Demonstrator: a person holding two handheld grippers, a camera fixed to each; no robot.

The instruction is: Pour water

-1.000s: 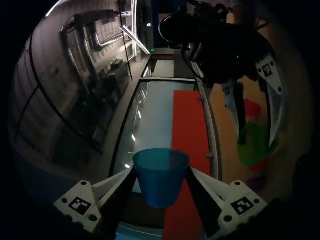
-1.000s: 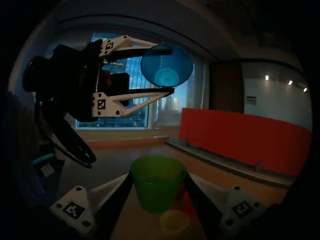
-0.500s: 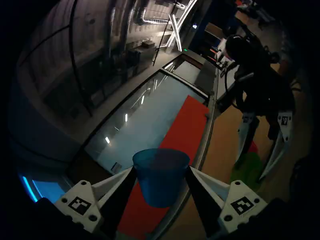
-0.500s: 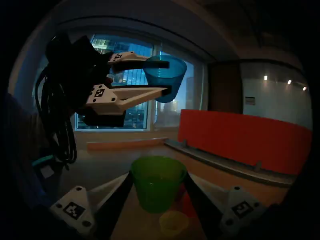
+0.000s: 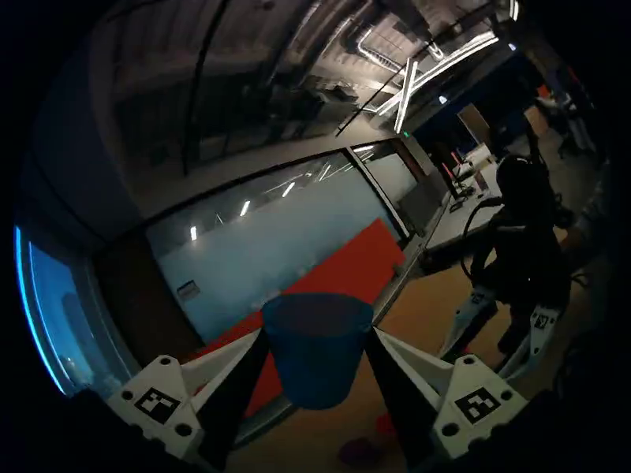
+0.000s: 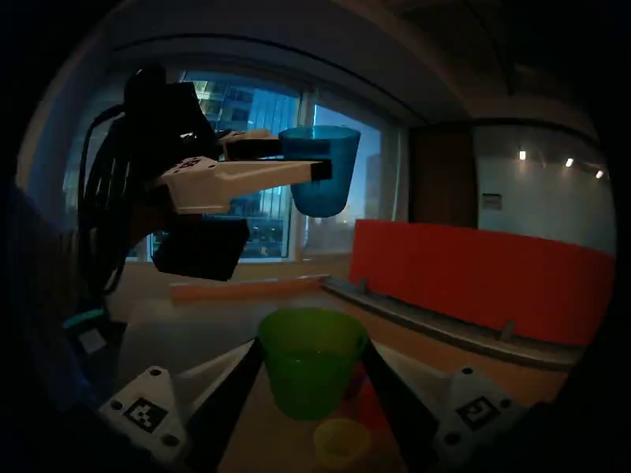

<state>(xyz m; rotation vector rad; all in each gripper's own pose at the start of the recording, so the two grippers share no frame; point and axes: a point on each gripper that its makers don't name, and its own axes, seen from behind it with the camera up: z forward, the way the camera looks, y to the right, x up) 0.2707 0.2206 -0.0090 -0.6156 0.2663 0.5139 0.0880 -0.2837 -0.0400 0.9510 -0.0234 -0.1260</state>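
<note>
Left tongs [image 5: 317, 340] grip a blue cup [image 5: 317, 359], with one finger pressed against each side of its wall just below the rim. The cup sits squarely between the two tips. In the right gripper view, the left tongs reach in level from the left and hold the blue cup upright, mouth up, high in the air in front of a dusk-lit window [image 6: 237, 118].

The right tongs [image 6: 313, 351] are closed on a green cup [image 6: 311, 366] in the same way, a finger tight against either flank. That cup also stands upright, low over the table [image 6: 197, 331]. The blue cup hangs above and beyond it, well apart, and neither rim tilts toward the other. The dim light does not show how much either cup holds.

A small yellow cup [image 6: 341, 439] sits on the table just below the green cup. A red object [image 6: 369, 406], too dark to identify, lies partly hidden behind the green cup's right side. A long red panel [image 6: 481, 268] runs along the far edge of the table.

In the left gripper view, the right tongs show as pale fingers angled down at the right.
</note>
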